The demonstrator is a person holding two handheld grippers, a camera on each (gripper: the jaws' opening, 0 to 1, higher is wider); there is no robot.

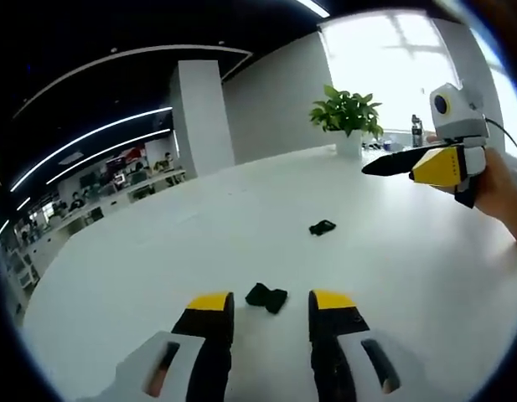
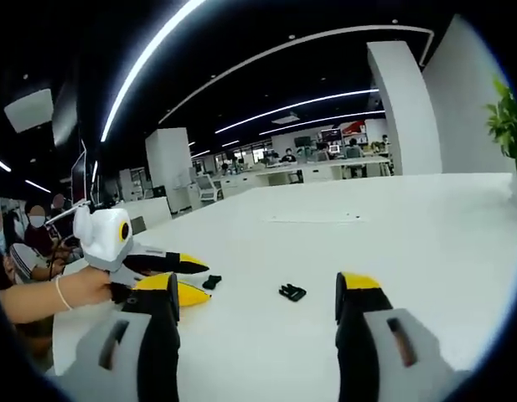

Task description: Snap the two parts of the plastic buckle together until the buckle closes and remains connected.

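Two small black buckle parts lie apart on the white table point(image 1: 157, 251). One part point(image 1: 266, 296) sits just beyond my left gripper point(image 1: 271, 301), between its yellow-tipped jaws, which stand open; I cannot tell whether they touch it. The other part point(image 1: 322, 227) rests farther out, mid-table. In the right gripper view, that farther part point(image 2: 292, 291) lies ahead of my open right gripper point(image 2: 260, 289), with nothing between the jaws. The left gripper point(image 2: 199, 280) enters there from the left, held by a hand, with the first part point(image 2: 211, 281) at its tips. The right gripper point(image 1: 384, 167) hovers above the table at upper right.
A potted plant point(image 1: 346, 113) in a white pot stands at the table's far edge, with a bottle point(image 1: 416, 131) beside it. A white pillar point(image 1: 199, 113) rises behind the table. Desks with seated people fill the room beyond. A hand point(image 2: 78, 289) holds the left gripper.
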